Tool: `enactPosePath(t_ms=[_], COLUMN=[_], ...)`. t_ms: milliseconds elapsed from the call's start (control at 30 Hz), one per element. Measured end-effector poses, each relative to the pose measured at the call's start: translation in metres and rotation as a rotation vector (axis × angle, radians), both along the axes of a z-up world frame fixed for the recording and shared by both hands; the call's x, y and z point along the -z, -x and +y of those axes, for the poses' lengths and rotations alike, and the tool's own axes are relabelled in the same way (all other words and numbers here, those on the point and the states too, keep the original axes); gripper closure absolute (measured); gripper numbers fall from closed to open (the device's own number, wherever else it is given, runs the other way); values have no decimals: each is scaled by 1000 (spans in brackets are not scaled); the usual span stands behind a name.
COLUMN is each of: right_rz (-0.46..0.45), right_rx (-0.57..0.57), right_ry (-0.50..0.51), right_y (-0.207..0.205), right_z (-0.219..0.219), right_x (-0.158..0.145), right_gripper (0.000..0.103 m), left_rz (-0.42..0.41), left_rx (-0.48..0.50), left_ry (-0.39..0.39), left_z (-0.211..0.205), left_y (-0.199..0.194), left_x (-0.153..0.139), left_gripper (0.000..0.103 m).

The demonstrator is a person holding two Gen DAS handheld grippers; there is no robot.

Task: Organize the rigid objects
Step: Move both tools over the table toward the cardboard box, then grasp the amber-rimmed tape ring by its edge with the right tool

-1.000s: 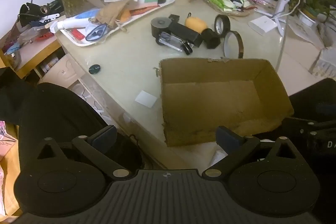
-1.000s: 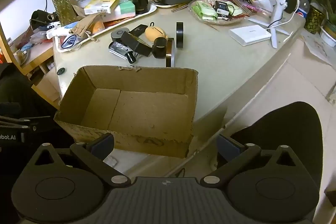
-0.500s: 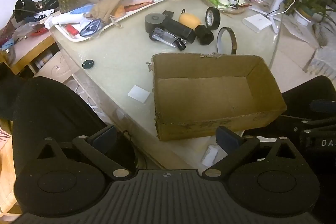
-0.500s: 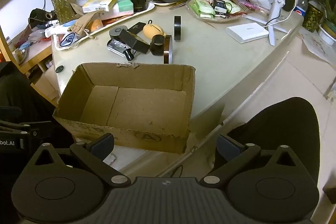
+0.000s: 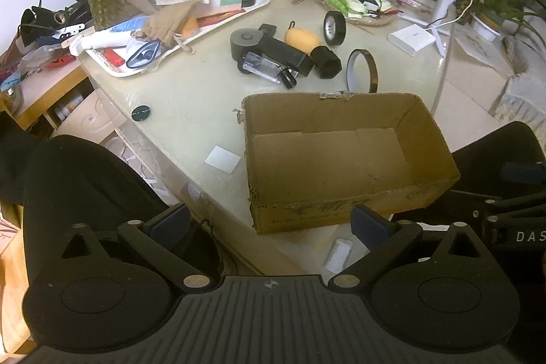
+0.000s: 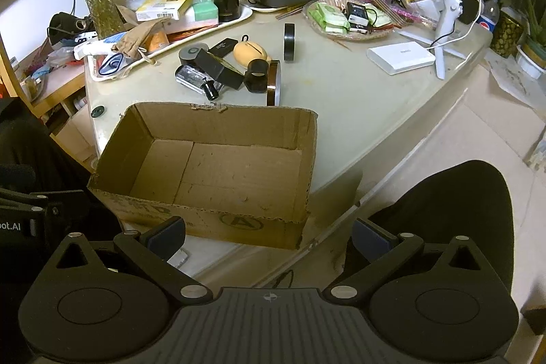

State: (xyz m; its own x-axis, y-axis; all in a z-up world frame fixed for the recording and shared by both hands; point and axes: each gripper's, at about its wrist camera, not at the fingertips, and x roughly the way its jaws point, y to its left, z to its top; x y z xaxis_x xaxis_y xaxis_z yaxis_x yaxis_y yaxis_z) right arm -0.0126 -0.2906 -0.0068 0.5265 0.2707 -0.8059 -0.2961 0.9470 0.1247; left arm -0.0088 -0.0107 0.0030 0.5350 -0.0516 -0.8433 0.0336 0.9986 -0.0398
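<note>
Left wrist view is showing the left gripper (image 5: 269, 224) hanging over the near table edge, its 2 fingers spread wide and gripping nothing. Compared with a second ago, the open brown cardboard box (image 5: 341, 156) is sitting more centrally and the cluster beyond it is reading higher and clearer, so this gripper is rising and tipping toward the work rather than reaching yet.

Going left to right across the pale glass-topped table (image 5: 191, 98): a white tray of clutter (image 5: 116, 70) is lying at the far left, well apart from the box. Next, the task's pieces are bunching together just beyond the box's far wall: a black round puck (image 5: 246, 40), a long black rectangular block (image 5: 285, 53), a clear-cased gadget (image 5: 262, 68), a yellow egg-shaped object (image 5: 302, 38), a black hexagonal cap (image 5: 327, 62), an upright black tape roll (image 5: 334, 23), and a thin amber tape ring (image 5: 362, 70) standing closest to the box.

Right wrist view is showing the right gripper (image 6: 268, 236) likewise wide open and empty, below the box's near wall.

The box is holding nothing, so I judge sorting has not begun; both tools are lining up for a 1st pick.
</note>
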Motion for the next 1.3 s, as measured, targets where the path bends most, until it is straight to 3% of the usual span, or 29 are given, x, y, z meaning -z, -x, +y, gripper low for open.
enactPosePath(t_ms=[500,1300], right_rz=[-15,-22], right_rx=[-17,-30], right_ry=[28,27], right_y=[0,-51], right_z=[3,8], right_x=[-3,-5], right_gripper=[0,0], left_rz=[-20,-47], left_rx=[31,12], left_ry=[-16,-2], left_z=[-5,-3], left_y=[-4,-49], left_x=[-4,-13], left_gripper=[0,0])
